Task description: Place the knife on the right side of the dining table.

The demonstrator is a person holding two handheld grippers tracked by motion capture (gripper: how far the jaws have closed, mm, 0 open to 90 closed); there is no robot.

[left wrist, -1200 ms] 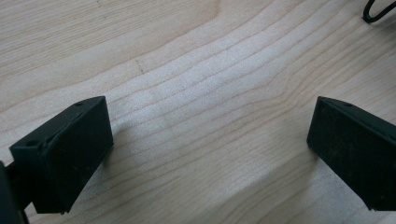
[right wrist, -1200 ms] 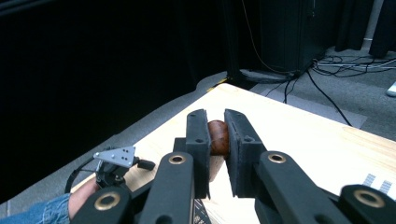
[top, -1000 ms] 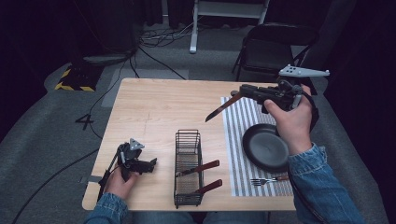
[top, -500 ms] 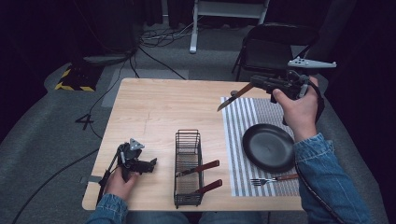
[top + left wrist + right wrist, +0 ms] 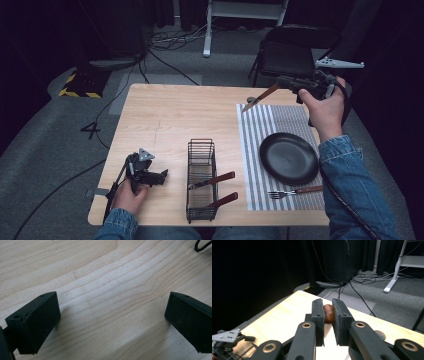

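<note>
We see the pale bench [image 5: 170,120] lit evenly from overhead while the room behind falls to near black. In the left gripper view, soft shadows pool under the blurred fingers [image 5: 35,322]; the wood grain stays sharp. The high view is slightly soft and grainy.

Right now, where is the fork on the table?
In the high view, the fork lies on the striped mat at the table's near right side, just in front of the black plate, tines pointing left.
</note>
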